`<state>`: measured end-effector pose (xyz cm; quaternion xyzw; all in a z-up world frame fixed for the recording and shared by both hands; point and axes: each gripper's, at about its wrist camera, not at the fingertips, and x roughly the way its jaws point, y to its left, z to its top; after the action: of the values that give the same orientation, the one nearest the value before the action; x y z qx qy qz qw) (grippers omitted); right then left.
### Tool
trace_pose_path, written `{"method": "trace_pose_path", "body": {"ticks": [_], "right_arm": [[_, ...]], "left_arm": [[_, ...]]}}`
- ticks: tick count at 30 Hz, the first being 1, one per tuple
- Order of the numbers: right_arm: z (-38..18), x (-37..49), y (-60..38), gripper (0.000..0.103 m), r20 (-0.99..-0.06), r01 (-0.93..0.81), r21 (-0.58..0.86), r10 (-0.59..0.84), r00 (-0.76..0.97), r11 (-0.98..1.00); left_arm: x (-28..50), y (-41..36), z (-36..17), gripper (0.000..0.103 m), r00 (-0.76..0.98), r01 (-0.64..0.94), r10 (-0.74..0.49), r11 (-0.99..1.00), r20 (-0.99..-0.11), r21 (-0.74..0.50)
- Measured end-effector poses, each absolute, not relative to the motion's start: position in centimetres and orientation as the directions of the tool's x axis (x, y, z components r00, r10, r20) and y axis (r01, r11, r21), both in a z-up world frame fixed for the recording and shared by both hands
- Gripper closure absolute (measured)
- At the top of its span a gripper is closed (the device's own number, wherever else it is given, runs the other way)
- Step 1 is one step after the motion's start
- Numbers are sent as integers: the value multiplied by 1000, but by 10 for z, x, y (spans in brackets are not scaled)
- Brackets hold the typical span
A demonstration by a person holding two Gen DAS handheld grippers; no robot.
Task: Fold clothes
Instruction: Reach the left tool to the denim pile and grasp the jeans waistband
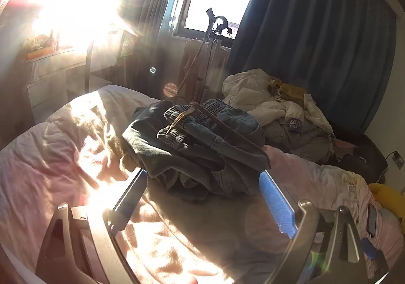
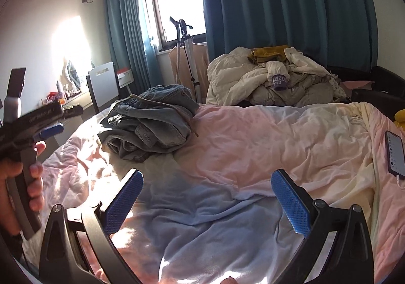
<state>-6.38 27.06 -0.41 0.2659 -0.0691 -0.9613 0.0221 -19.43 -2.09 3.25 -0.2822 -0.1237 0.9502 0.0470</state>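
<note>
Sunlit and cluttered, the bedroom gives the work a soft surface: a bed [image 2: 253, 132] under a pink and cream quilt, with teal curtains [image 2: 278, 5] behind. At far left of the right wrist view, a hand [image 2: 17, 182] grips the left gripper [image 1: 202, 182], its jaws spread wide and holding nothing, aimed at the denim heap [image 1: 197, 142] just ahead of them, probably to pick it up first. That heap, jeans bunched with a darker garment as far as the glare lets me judge, lies unfolded toward the bed's left side. Further right, the right gripper [image 2: 206, 182] hovers over bare quilt, jaws likewise released and empty, perhaps waiting to take a second corner. Beyond lie a pale clothes pile [image 2: 265, 81] and a phone [image 2: 396, 154] charging at the edge.
</note>
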Motion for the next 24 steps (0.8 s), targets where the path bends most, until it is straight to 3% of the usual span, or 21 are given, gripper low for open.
{"method": "trace_pose_path", "body": {"ticks": [8, 14, 18, 20, 24], "right_arm": [[-39, -101, 266, 0, -556, 45, 121, -105, -824, -992], [-60, -122, 271, 0, -573, 53, 157, -135, -809, -986], [-68, -130, 273, 0, -561, 55, 174, -145, -815, -983], [-69, -132, 274, 0, -556, 54, 180, -147, -818, -982], [-65, -129, 286, 0, -511, 27, 229, -144, -848, -973]], "left_arm": [[-290, -27, 14, 11, -825, 20, 153, -954, -544, -299], [-343, -38, -3, 19, -806, 73, 181, -914, -563, -398], [-364, -44, -19, 39, -792, 120, 170, -899, -587, -422], [-370, -43, -24, 54, -783, 129, 171, -896, -598, -425], [-375, -41, -29, 65, -768, 124, 189, -894, -612, -431]]}}
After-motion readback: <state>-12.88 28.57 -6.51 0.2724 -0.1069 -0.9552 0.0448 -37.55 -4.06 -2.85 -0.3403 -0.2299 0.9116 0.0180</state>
